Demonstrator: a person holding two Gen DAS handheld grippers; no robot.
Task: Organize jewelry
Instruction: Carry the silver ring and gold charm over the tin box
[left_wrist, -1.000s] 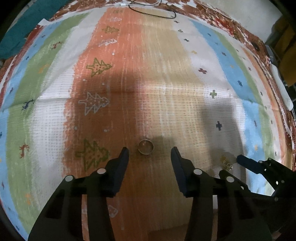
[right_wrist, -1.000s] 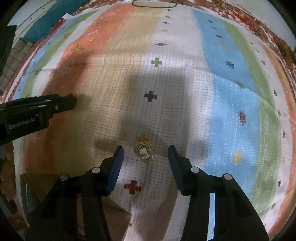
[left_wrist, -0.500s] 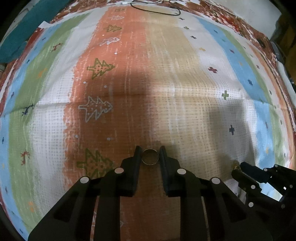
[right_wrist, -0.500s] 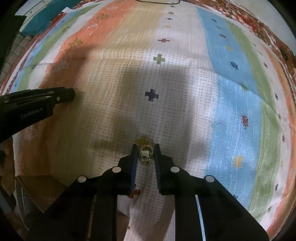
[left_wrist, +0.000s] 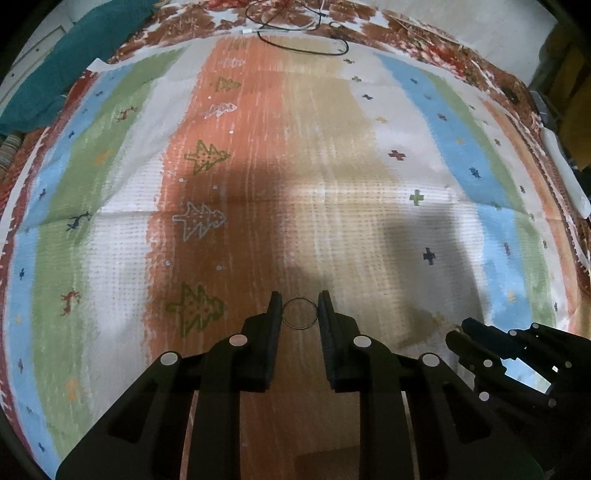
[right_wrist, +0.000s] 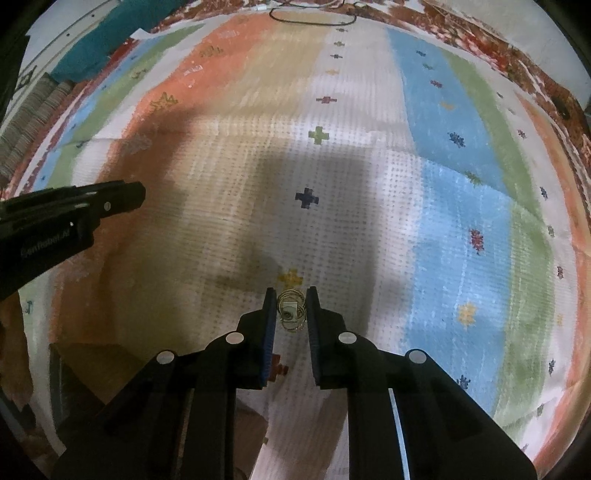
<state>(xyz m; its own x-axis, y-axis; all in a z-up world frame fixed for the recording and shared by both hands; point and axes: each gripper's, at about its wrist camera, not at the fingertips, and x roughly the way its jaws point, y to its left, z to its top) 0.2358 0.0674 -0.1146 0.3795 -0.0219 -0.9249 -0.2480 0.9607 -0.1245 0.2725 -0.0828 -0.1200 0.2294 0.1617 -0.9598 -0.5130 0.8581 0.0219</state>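
A thin metal bangle stands upright between the fingertips of my left gripper, which is shut on it above the striped cloth. My right gripper is shut on a small bundle of gold rings with a pale tag. The right gripper also shows in the left wrist view at lower right, and the left gripper shows in the right wrist view at mid left.
A black cable loop lies at the far edge of the cloth. A teal cloth lies at far left. A white object lies along the right edge. A brown box sits at lower left.
Both grippers closed from wide open, the left onto the bangle and the right onto the ring bundle. The bangle now stands upright, lifted in the left fingers.
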